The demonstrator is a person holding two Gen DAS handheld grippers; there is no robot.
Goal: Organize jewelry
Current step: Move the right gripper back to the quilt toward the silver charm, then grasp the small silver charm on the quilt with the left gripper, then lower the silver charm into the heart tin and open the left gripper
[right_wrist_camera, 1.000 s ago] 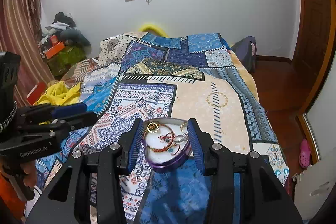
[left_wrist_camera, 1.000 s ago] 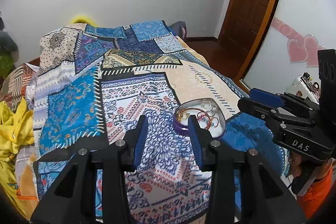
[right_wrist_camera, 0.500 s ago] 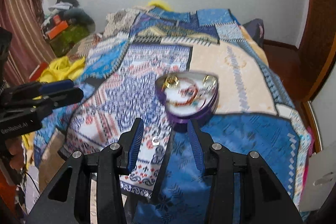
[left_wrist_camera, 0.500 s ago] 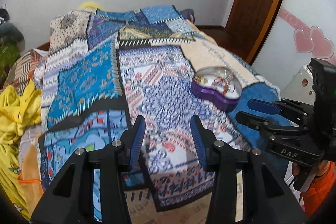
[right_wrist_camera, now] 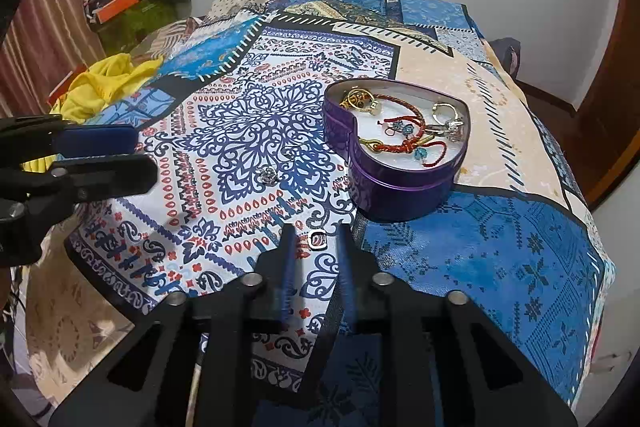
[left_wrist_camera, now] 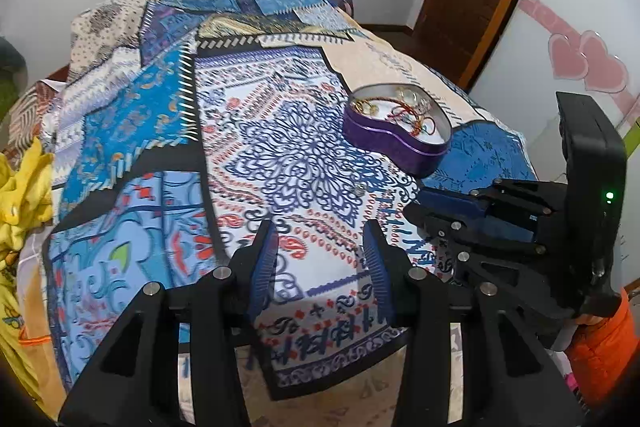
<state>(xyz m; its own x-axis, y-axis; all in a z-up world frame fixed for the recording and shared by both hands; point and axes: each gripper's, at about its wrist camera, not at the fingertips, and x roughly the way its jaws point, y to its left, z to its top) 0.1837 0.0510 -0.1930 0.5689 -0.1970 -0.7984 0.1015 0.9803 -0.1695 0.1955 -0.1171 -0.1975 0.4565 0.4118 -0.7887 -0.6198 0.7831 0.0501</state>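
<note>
Both hand-held grippers have dropped toward the patchwork bedspread, and the purple heart-shaped tin now sits beyond the fingers rather than between them. That suggests loose pieces on the bed are the targets. Right hand-held gripper: its jaws are closing — a small square silver ring lies between the tips, pads not visibly pressing it yet. A sparkly silver ring waits further out, near the tin. Left hand-held gripper hangs partly open, holding nothing.
</note>
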